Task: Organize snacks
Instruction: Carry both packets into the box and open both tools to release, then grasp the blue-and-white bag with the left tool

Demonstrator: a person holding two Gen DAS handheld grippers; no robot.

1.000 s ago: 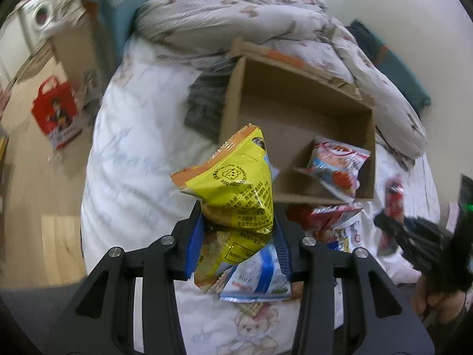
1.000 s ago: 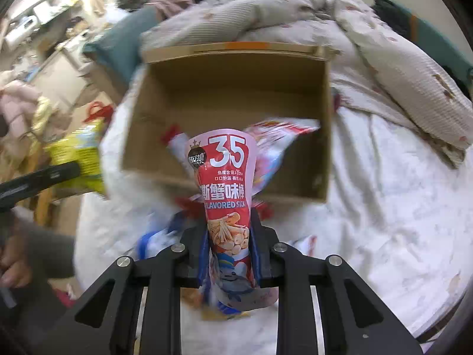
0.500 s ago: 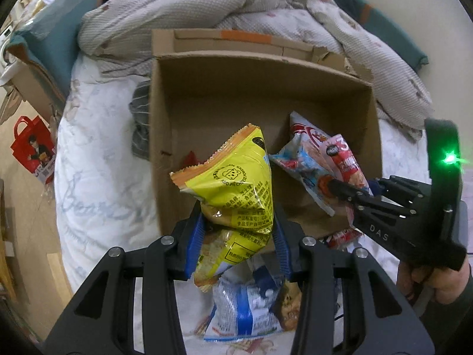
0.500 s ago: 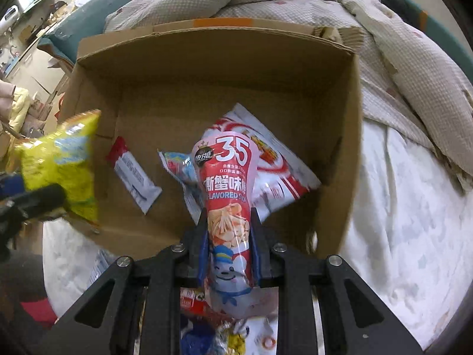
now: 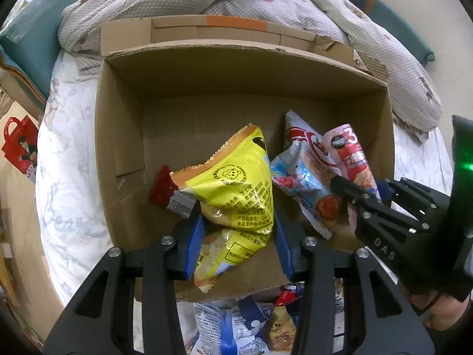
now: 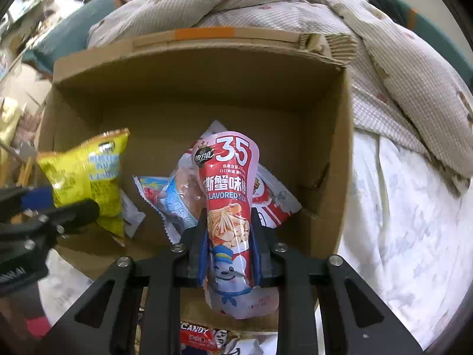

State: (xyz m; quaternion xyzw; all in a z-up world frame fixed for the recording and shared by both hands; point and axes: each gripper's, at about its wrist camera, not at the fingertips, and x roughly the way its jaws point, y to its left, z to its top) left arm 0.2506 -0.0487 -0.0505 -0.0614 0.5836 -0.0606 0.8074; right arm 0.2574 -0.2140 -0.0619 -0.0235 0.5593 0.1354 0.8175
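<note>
- Holding a yellow snack bag [image 5: 236,189], the left gripper [image 5: 236,245] has its jaws at a middle width, and the blue pads [image 5: 193,244] press on the lower part of the bag from both sides.
- The top of the yellow bag stands out past the jaws, above the floor of the cardboard box [image 5: 118,136].
- A small red and silver packet [image 5: 170,193] lies on the box floor just left of the left jaws, partly under the yellow bag.
- Right of these jaws, a red and blue snack bag [image 5: 301,177] lies in the box.
- The right gripper [image 6: 229,251] keeps its jaws narrow, closed on a tall pink and red stick pack [image 6: 227,207].
- This pack stands upright between the jaws, and its top is over the red and blue bag inside the box.
- Below both jaws, outside the near wall of the box, more snack packs [image 5: 233,325] lie on the white bed sheet [image 5: 68,148].
</note>
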